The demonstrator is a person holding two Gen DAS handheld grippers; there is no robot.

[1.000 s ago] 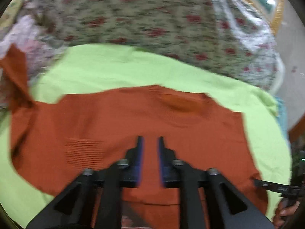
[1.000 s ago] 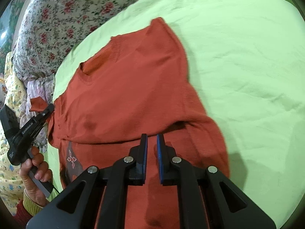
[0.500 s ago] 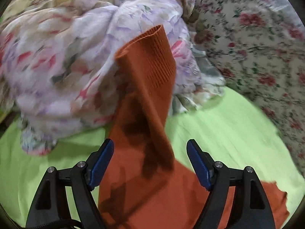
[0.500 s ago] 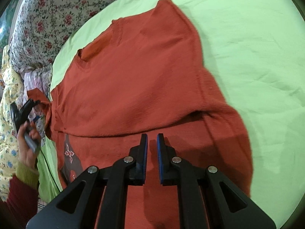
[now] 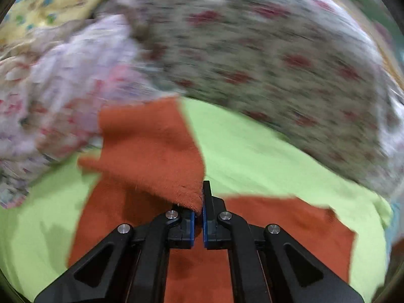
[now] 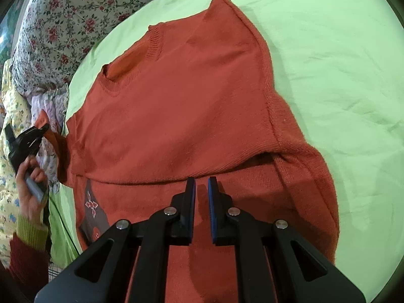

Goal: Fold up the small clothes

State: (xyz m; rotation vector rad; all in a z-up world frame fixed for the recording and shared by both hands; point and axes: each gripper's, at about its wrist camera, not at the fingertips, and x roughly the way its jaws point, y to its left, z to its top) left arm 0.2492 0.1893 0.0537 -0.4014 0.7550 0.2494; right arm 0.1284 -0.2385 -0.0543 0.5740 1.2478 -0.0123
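- Sweater [image 6: 181,116]: rust-orange knit, spread on the green sheet [image 6: 328,50], neck toward the floral quilt [image 6: 63,12]; its lower part is already turned up over the body, showing a patterned patch near the hem.
- Left gripper [image 5: 198,217]: fingers drawn narrow on the edge of the sleeve [image 5: 151,151], which hangs lifted above the sheet. The left view is motion-blurred, so the exact bite on the knit is probably shallow but cannot be confirmed.
- Right gripper [image 6: 201,189]: fingers nearly closed with a slim gap; nothing lies between them. It hovers over the fold line across the body.
- Step in hand, as judged: the sleeve fold, with the left sleeve to be carried inward over the body.
- Next move calls for: laying the sleeve flat across the back without dragging the body out of square; the right gripper could pin the body meanwhile.
- Left view alone shows: the grip on the sleeve and the pile [image 5: 63,96] of pale printed clothes just behind it.
- Right view alone shows: the whole sweater outline, the collar [image 6: 131,65], and the left hand [image 6: 30,189] holding its gripper at the sweater's far side.
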